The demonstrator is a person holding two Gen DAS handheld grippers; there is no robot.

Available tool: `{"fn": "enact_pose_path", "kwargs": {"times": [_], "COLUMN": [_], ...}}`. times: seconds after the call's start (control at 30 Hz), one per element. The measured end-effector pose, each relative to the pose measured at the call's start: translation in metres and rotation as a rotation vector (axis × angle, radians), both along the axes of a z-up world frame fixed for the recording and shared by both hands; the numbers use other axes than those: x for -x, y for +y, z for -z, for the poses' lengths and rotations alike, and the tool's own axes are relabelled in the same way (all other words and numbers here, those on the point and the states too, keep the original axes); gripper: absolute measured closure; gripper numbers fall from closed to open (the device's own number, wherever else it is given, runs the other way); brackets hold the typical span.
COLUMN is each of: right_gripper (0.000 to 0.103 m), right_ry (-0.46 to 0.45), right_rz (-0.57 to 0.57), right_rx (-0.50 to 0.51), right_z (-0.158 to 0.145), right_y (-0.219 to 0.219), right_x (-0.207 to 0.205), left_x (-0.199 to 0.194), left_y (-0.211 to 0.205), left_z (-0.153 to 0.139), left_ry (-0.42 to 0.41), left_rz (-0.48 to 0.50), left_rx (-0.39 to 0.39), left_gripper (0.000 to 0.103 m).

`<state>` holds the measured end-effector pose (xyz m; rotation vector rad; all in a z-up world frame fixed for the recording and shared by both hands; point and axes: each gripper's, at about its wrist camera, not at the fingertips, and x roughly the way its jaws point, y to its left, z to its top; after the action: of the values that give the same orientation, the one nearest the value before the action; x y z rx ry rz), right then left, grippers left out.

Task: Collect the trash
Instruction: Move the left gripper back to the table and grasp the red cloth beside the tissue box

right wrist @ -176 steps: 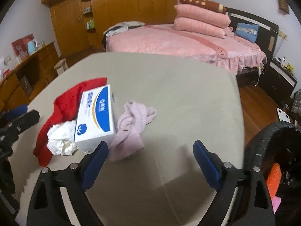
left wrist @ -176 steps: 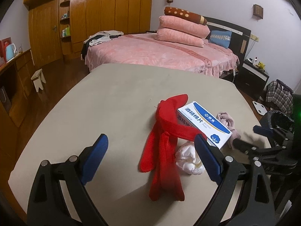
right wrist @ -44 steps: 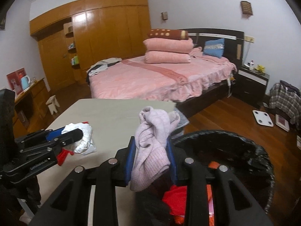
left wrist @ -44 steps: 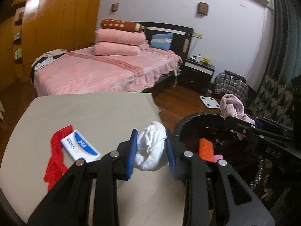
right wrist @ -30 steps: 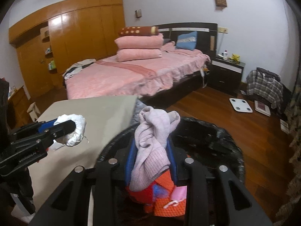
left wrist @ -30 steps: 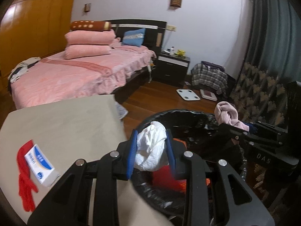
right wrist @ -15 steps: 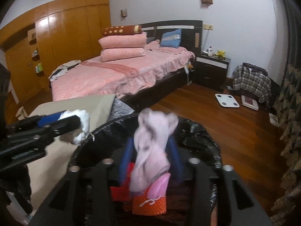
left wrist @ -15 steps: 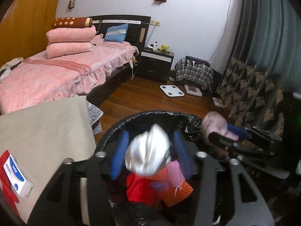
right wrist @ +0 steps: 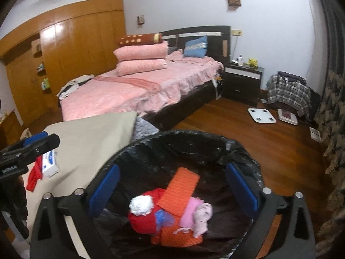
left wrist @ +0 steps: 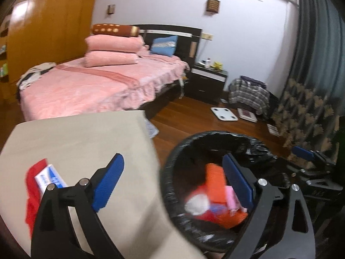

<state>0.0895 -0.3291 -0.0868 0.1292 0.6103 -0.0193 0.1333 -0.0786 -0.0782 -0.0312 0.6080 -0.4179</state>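
A black-lined trash bin (left wrist: 194,135) stands on the floor beside the beige table (left wrist: 82,142). In the bin lie a white crumpled wad (right wrist: 141,205), a pink cloth (right wrist: 202,215) and orange and red items. My right gripper (right wrist: 172,185) hangs over the bin, its jaws opening with nothing between them. My left gripper (left wrist: 172,172) straddles the table edge and the bin rim, its jaws also opening and empty. On the table lie a red cloth (left wrist: 32,200) and a white and blue box (left wrist: 48,179). The white wad (left wrist: 196,204) shows blurred in the left wrist view.
A pink bed (right wrist: 133,90) stands beyond the table, a dark nightstand (right wrist: 242,79) to its right. A white scale (right wrist: 261,115) and a plaid bag (right wrist: 286,95) sit on the wooden floor. Patterned curtains (left wrist: 312,112) hang at the right.
Both grippers have opened. The white wad has dropped from the left one and the pink cloth from the right one into the bin. The left gripper has shifted back toward the table.
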Motion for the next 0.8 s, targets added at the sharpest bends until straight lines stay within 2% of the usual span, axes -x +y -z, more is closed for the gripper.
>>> {"fn": "enact_pose_path", "kwargs": {"times": [0.47, 0.8], "right_gripper": [0.006, 0.006], "right_ry": [-0.016, -0.024], "right_rz": [-0.199, -0.319], "right_rx": [0.014, 0.001], "right_z": [-0.005, 0.005], "right_y": [0.094, 0.169], "right_x": [-0.034, -0.065], "left_x": [0.011, 0.008], "left_y": [0.115, 0.188], "left_z": [-0.004, 0.01], "left_ry": [-0.014, 0.011], "left_rz": [-0.248, -0.386], "left_rx": [-0.045, -0.075], "left_gripper": [0.013, 0.013]}}
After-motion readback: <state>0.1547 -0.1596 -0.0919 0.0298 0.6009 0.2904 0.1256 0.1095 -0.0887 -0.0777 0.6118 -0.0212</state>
